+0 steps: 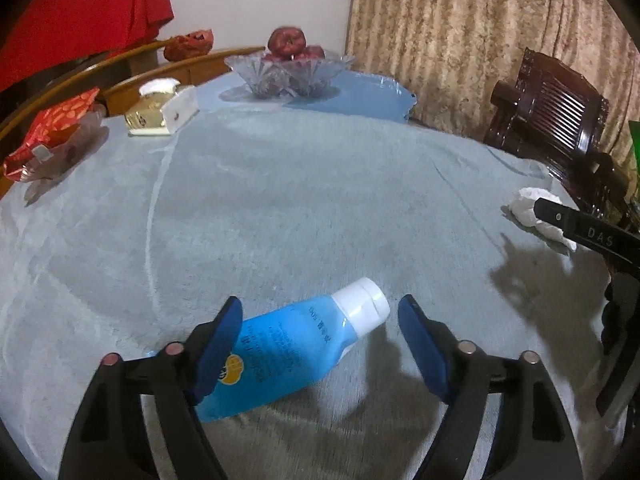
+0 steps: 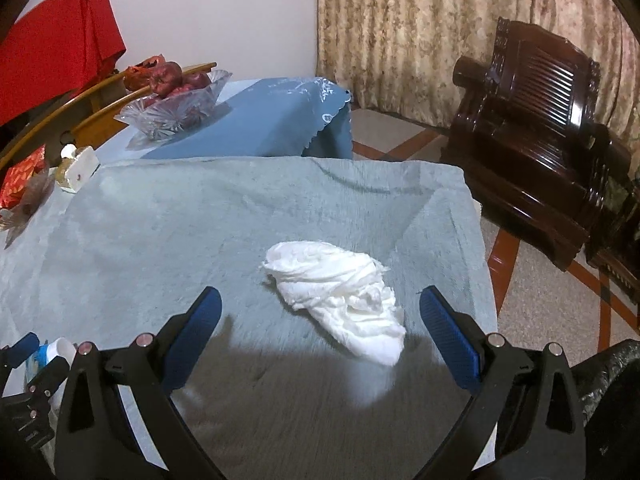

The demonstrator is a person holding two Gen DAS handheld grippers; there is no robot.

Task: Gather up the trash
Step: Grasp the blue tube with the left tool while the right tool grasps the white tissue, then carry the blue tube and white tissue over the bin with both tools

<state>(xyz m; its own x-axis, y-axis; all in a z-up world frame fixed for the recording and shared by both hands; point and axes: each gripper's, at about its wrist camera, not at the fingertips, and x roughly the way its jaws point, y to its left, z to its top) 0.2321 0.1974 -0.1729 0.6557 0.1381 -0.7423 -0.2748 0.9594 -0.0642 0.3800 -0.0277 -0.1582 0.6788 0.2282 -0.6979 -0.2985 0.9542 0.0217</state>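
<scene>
Left wrist: glass bowl (image 1: 290,74) holds red apples (image 1: 286,42).

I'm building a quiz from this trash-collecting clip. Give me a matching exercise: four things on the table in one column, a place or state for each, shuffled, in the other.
Things:
1. blue bottle
2. crumpled tissue
3. apples
4. tissue pack

Places or states:
A. piled in the glass bowl
B. lying on its side between the open left gripper fingers
C. at the table's far left, by the red snack bag
D. lying ahead of the open right gripper

Pairs: 1-B, 2-D, 3-A, 4-C
</scene>
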